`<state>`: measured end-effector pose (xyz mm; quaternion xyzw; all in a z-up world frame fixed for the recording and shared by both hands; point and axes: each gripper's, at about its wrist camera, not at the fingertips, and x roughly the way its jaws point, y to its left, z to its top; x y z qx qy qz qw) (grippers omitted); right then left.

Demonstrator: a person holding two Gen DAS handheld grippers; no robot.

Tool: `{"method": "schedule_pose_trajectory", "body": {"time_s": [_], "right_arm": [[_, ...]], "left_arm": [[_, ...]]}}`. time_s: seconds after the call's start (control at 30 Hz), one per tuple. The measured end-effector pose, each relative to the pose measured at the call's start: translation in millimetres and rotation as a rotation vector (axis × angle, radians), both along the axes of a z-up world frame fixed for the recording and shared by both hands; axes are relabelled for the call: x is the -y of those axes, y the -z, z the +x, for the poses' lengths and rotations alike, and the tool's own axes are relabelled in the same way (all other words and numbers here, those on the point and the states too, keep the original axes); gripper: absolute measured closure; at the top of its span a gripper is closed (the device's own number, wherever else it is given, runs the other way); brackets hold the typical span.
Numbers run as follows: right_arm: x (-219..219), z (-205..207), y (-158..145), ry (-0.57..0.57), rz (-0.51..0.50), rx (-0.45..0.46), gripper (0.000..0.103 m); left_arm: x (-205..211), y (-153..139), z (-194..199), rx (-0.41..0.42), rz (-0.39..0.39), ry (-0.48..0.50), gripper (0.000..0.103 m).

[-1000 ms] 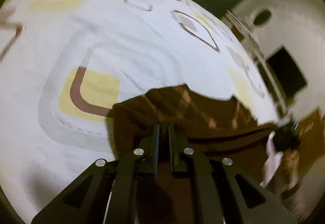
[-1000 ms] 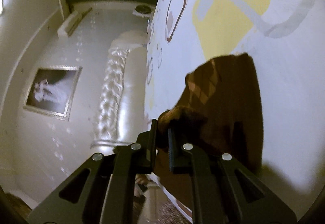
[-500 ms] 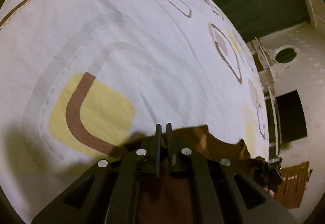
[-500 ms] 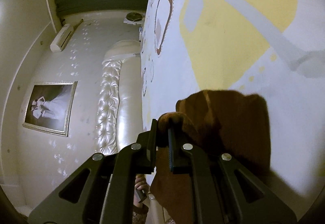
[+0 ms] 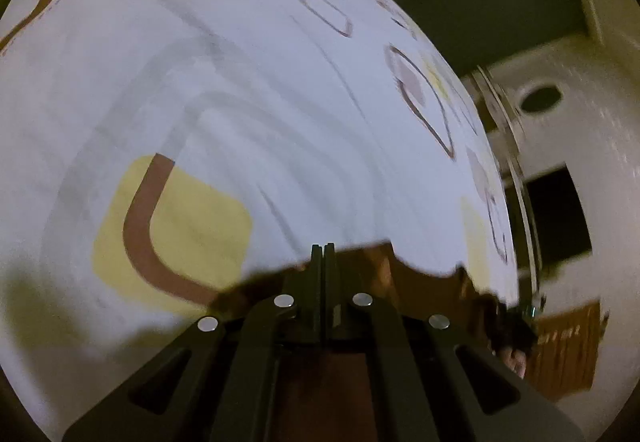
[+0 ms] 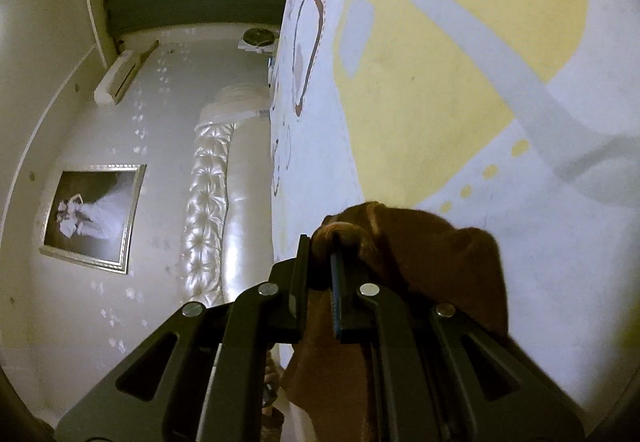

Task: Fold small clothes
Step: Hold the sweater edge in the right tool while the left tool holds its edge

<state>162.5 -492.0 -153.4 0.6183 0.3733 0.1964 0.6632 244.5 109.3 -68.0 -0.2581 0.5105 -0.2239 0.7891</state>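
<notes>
The small brown knitted garment (image 6: pixel 420 262) lies low in both frames on the white bedsheet with yellow, grey and brown shapes (image 5: pixel 280 101). The right gripper (image 6: pixel 320 246) pinches a bunched fold of it — fingers narrow. The left gripper (image 5: pixel 323 254) has its fingers pressed together over the cloth's edge; whether it grips fabric is unclear.

Brown garment (image 6: pixel 432 254); white bedsheet (image 5: pixel 280 101), yellow, grey, brown shapes
</notes>
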Motion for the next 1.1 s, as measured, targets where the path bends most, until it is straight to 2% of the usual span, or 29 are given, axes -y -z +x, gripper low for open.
{"method": "schedule_pose_trajectory", "body": {"time_s": [0.07,0.13,0.2,0.27,0.3,0.43,0.47,0.5,0.57,0.7,0.87,1.1], "right_arm": [[0,0,0,-0.004,-0.002,0.002,0.094],[0,1,1,-0.006,-0.004,0.0,0.094],[0,0,2,-0.006,-0.002,0.0,0.094],[-2,0,3,-0.005,-0.005,-0.003,0.094],[-2,2,3,-0.004,-0.005,-0.004,0.094],[-2,3,3,-0.002,-0.006,-0.008,0.094],[-1,2,3,-0.002,-0.006,-0.008,0.094],[-1,2,3,-0.003,-0.007,-0.008,0.094],[-1,1,3,-0.005,-0.01,-0.006,0.094],[-2,0,0,-0.005,-0.021,0.001,0.094],[-2,1,-14,0.001,-0.059,0.049,0.094],[-3,7,4,0.026,-0.063,-0.004,0.094]], "left_arm": [[-3,-6,-10,0.037,0.014,0.039,0.097],[-8,-10,-17,0.059,-0.021,0.058,0.083],[-10,-13,-21,0.078,-0.045,0.067,0.057],[-6,-16,-24,0.098,-0.052,0.088,0.05],[-3,-16,-24,0.102,-0.048,0.097,0.05],[12,-8,-19,0.081,-0.019,0.128,0.049],[15,-6,-18,0.072,-0.007,0.132,0.053],[19,-4,-17,0.071,0.015,0.136,0.071],[26,-1,-17,0.065,0.048,0.159,0.098],[33,-9,-22,0.127,0.116,0.161,0.099],[18,-21,-10,0.163,0.063,0.075,0.099],[24,15,12,0.055,0.183,0.031,0.098]]}}
